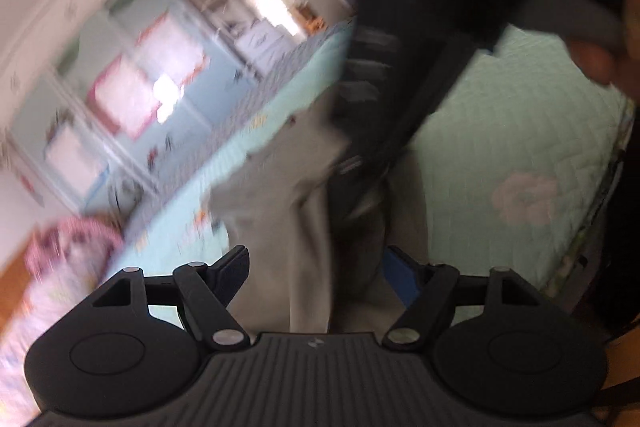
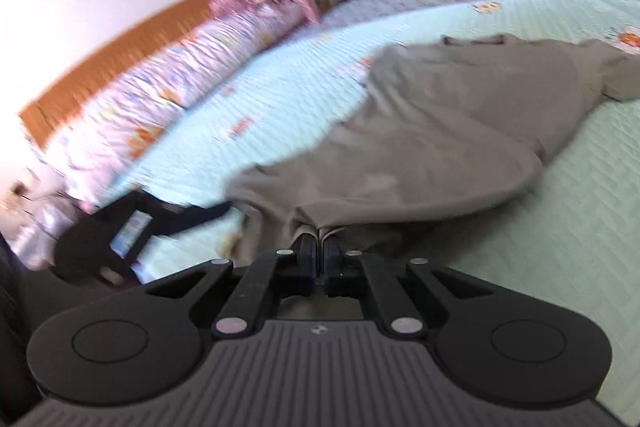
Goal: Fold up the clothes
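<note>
The right gripper [image 2: 319, 251] has its jaws pressed together on the near edge of a grey-brown garment [image 2: 440, 131], the cloth bunching up just over the two fingertips. From that pinched hem the garment runs away across the pale green quilted bedspread [image 2: 560, 227], its far end spread out in loose folds toward the middle of the bed. In the right wrist view the left gripper [image 2: 132, 227] shows blurred at the left of the garment, low over the bedspread beside the pinched edge; whether it touches the cloth cannot be told from there.

In the left wrist view the left gripper [image 1: 316, 267] has its jaws spread wide, with the garment [image 1: 280, 187] lying between and under the fingers, and the pads do not press on it. The right gripper [image 1: 376, 87] crosses that view from above, dark and blurred, over the garment. A rolled floral quilt [image 2: 160, 83] lies along the wooden headboard [image 2: 120, 43], well apart from the garment.
</note>
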The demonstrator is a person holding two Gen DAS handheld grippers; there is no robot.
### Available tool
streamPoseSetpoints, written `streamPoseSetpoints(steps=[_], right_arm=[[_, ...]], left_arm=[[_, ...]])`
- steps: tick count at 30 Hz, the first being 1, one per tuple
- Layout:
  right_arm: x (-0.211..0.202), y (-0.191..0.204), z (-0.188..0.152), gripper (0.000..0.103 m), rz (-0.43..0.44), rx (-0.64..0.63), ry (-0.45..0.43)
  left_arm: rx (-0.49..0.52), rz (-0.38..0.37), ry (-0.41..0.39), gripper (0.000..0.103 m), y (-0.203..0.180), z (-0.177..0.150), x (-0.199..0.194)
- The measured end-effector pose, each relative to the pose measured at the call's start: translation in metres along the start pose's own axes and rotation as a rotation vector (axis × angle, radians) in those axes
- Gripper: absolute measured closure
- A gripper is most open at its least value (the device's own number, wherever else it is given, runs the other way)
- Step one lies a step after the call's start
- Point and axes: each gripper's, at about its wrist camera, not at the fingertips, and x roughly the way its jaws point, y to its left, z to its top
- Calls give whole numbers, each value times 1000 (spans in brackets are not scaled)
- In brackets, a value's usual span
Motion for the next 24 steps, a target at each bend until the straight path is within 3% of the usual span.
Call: streamPoseSetpoints(steps=[3, 4, 5, 6, 7, 8, 12, 13, 15, 18, 20, 24], right_arm=[[-4, 10, 12, 99, 87, -14, 2], [-4, 11, 14, 99, 102, -14, 3], [-5, 11, 16, 99, 105, -9, -2], [-8, 9, 16, 99, 112, 8, -11], [-12, 6, 17, 99, 121, 28, -21], [-15, 2, 17, 95, 130, 47, -31], [-39, -31, 19, 89, 192, 259, -160], [-45, -41, 18, 82, 185, 308, -194], [-51, -57, 16, 80, 116, 343, -215], [-46, -70, 4, 79, -62, 342, -154], [-34, -69, -7, 78, -160, 273, -100], [-11, -56, -20, 73, -234, 117, -42]], left_arm=[[38, -1, -53, 27, 5, 7, 5], [35, -13, -65, 37, 9, 9, 7], [24, -28, -72, 64, 15, 11, 9], [-13, -53, -65, 78, 24, 12, 12], [-49, -77, -57, 82, 34, 13, 15], [-82, -93, -49, 95, 44, 14, 18], [-209, -63, 6, 96, 87, 14, 35], [-252, -60, 18, 96, 100, 14, 39], [-364, -71, 23, 96, 128, 16, 43], [-476, -74, 11, 96, 159, 21, 46], [-543, -93, 6, 96, 173, 26, 48], [-581, -118, -14, 96, 169, 42, 39]])
